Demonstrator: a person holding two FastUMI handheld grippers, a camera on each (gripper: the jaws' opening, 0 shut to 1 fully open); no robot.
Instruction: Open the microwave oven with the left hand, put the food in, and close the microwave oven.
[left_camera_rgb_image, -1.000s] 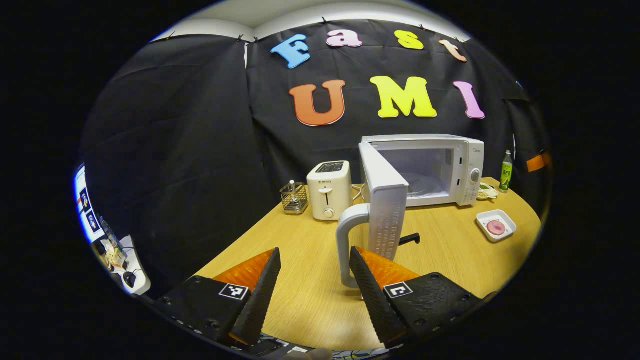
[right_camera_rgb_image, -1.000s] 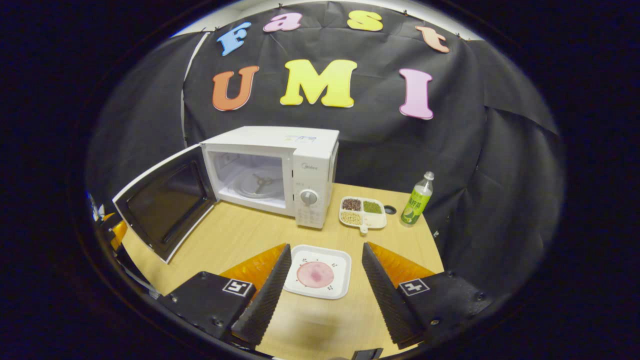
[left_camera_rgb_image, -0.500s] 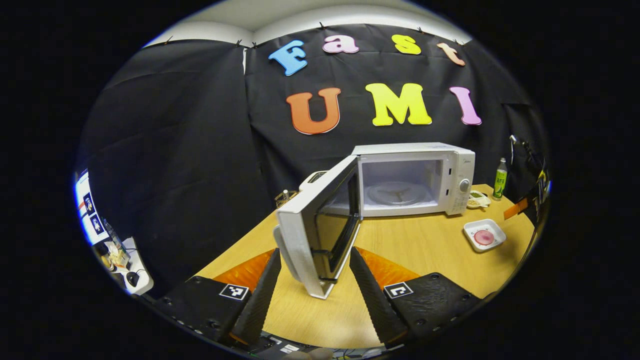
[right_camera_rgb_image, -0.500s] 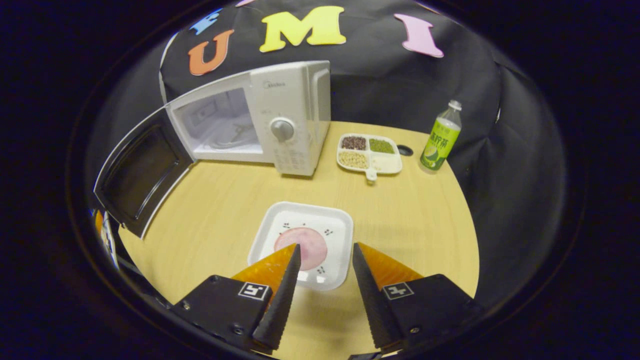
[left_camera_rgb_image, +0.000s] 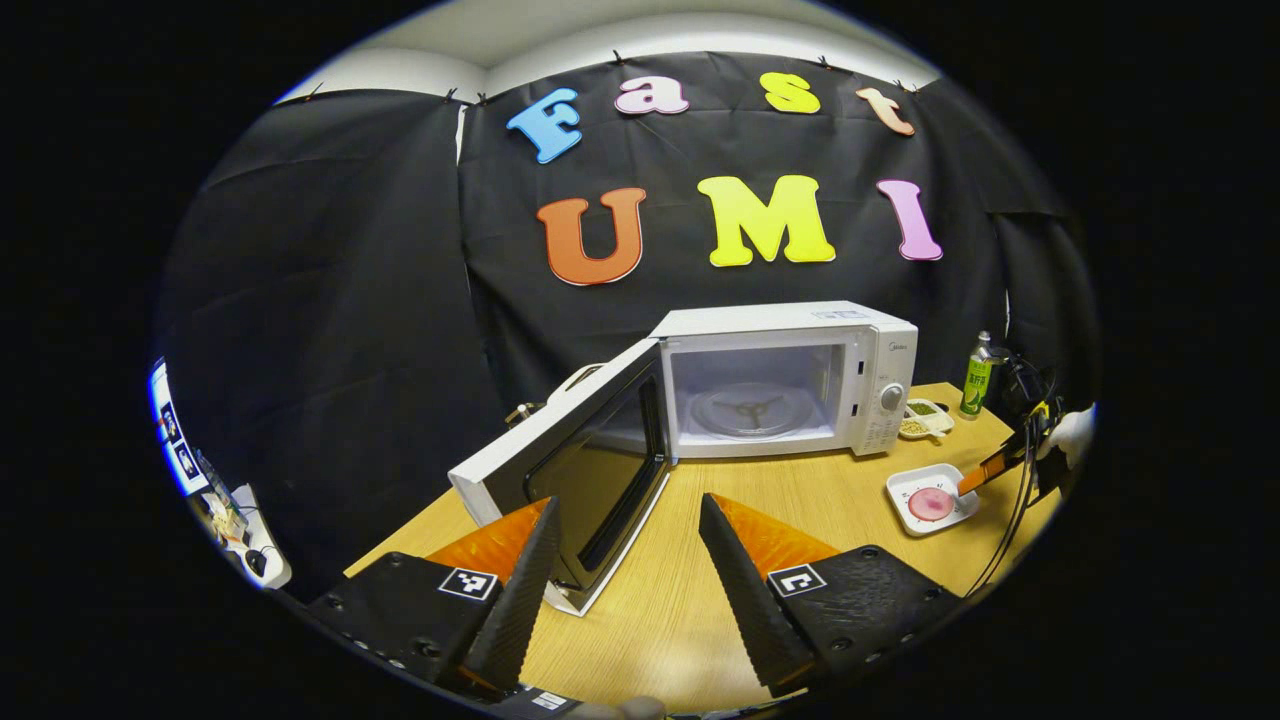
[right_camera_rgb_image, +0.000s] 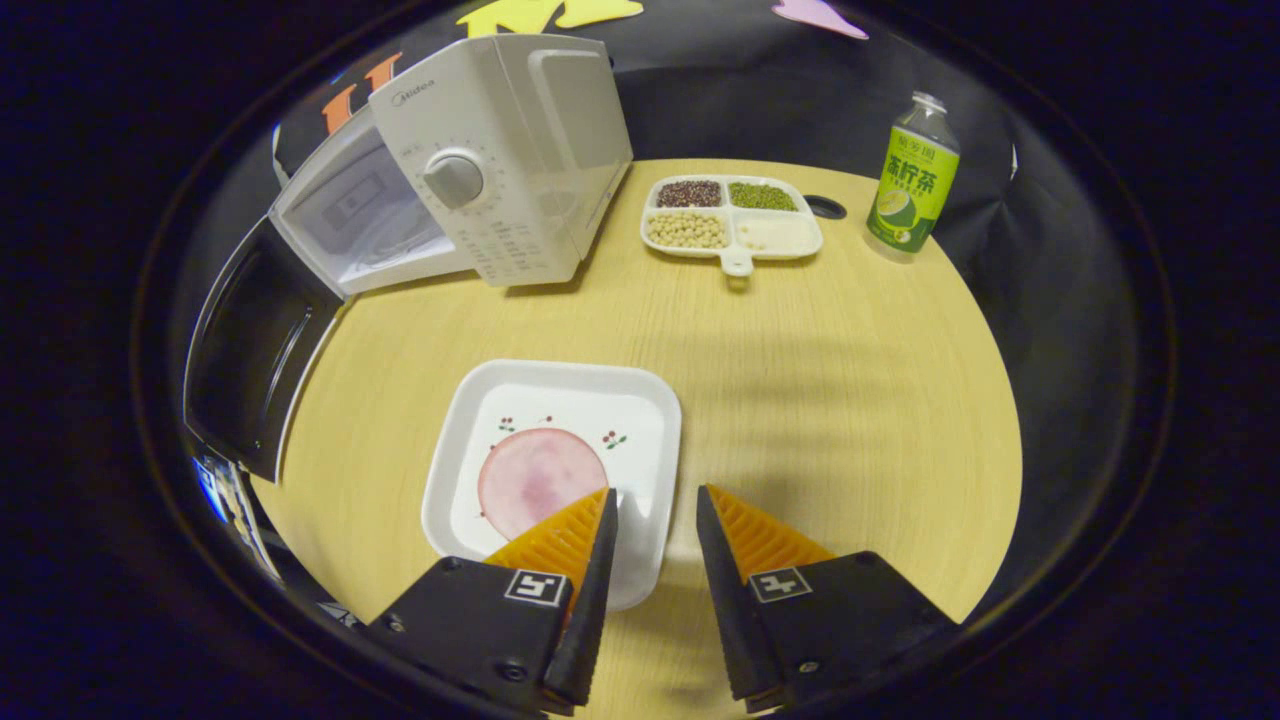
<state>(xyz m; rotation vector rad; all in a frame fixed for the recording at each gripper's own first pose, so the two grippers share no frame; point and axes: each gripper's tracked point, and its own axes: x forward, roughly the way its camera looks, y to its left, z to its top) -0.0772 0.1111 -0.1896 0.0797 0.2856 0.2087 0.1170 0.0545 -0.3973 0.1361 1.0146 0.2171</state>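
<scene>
Step in hand: door is open, so you are on the pickup of the food.

Microwave oven (left_camera_rgb_image: 790, 375) stands at the far side of the table (right_camera_rgb_image: 820, 380); its door (left_camera_rgb_image: 580, 465) hangs wide open to the left, cavity and turntable exposed. Your left gripper (left_camera_rgb_image: 625, 520) sits just in front of the door's near edge, fingers spread wide, holding nothing.

Your right gripper (right_camera_rgb_image: 652, 515) is low over the near right corner of the white square plate (right_camera_rgb_image: 560, 470). Fingers are parted by a modest gap and straddle the plate's right rim, one over the plate, one outside it. I judge no grip yet. The food, a round pink slice (right_camera_rgb_image: 540, 480), lies on the plate, near and right of the oven.

Next move: settle onto the rim, close on it firmly, lift level so the slice does not slide, then carry left and far into the cavity.

Surface: pale wood-grain tabletop, curved edge. Far right: a divided tray of beans and grains (right_camera_rgb_image: 732, 220), green bottle (right_camera_rgb_image: 912, 175) beside it. Black cloth walls the booth.
</scene>
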